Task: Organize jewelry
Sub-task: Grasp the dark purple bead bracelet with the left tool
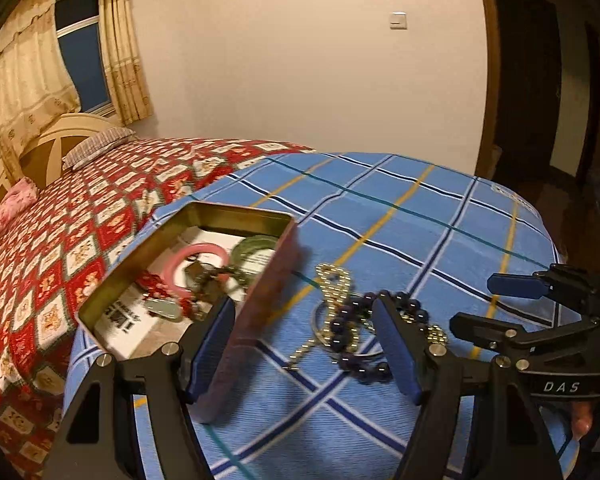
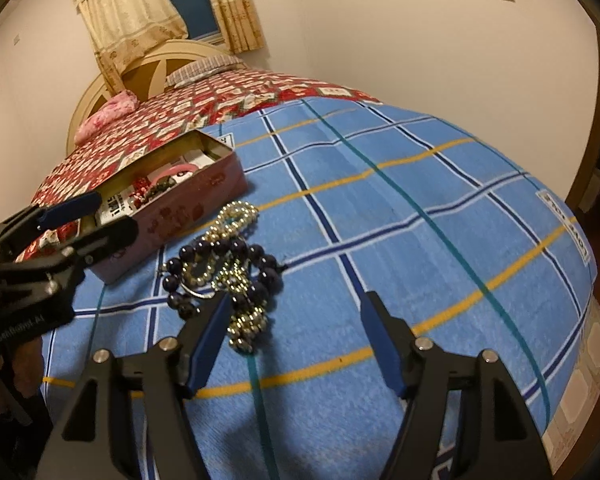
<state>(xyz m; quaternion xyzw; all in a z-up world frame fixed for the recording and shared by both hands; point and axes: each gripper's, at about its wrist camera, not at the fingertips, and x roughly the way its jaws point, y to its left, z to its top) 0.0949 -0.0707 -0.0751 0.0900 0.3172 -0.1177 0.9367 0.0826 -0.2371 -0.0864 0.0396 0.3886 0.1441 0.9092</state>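
The left gripper [image 1: 304, 344] is spread wide with nothing between its pads, its near jaw straddling the wall of the open rectangular pink metal tin [image 1: 260, 312], probably to steady it; the right gripper [image 2: 292, 340] is likewise spread and empty, poised just beside the tangled heap of dark purple round beads [image 2: 220, 268] and small gold ball chain [image 2: 236, 216]; that heap lies on the blue checked cloth [image 2: 420, 184], just beside the tin; inside the tin sit 1 pink ring-shaped bangle [image 1: 198, 258] and 1 green bangle [image 1: 256, 250], so the loose heap looks next to go in.
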